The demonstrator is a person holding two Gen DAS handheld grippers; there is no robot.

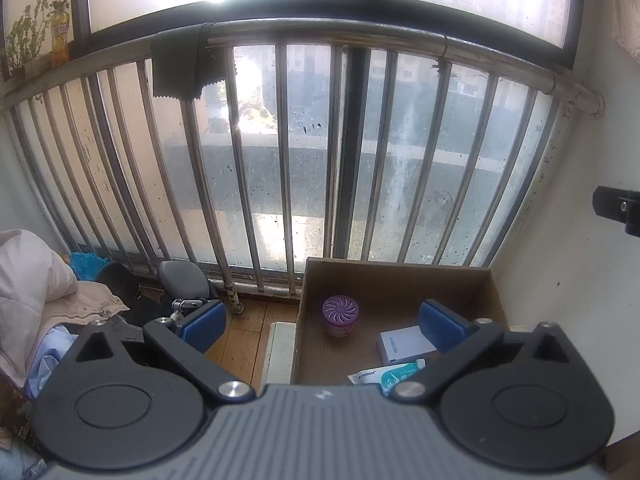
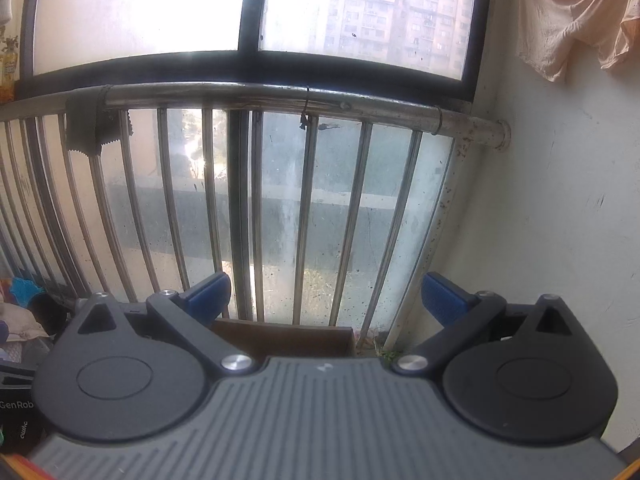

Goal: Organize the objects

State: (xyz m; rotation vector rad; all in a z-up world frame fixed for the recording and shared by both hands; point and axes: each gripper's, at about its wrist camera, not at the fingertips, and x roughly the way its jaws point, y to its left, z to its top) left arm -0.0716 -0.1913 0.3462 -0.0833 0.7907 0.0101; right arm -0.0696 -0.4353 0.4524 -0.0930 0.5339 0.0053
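Both our tongs are spread wide and carry nothing. The left tongs (image 1: 322,322) hover above the open cardboard box (image 1: 400,280) that sits on the floor in the corner, against the railing (image 1: 280,160) and the white wall (image 1: 560,240). In the box we see a purple-lidded jar (image 1: 340,315) standing upright towards the far left, a small white carton (image 1: 400,345) lying flat to its right, and a soft wipes pack (image 1: 390,376) nearest us, just beside the carton. The right tongs (image 2: 326,300) are held higher and aim at the railing; from their view only the far rim of the box shows.

We judge that we are between placements, so the next piece probably comes from the heap of clothes (image 1: 44,292) and odds on the left. To do it well, we turn the left tongs down and over to that side first, since neither camera shows a clear target there. We choose one firm item, close squarely across its narrow side, and lift straight. On the way back we use the bare far right of the box, lowering until the item rests before letting go, so the upright jar is not knocked over.
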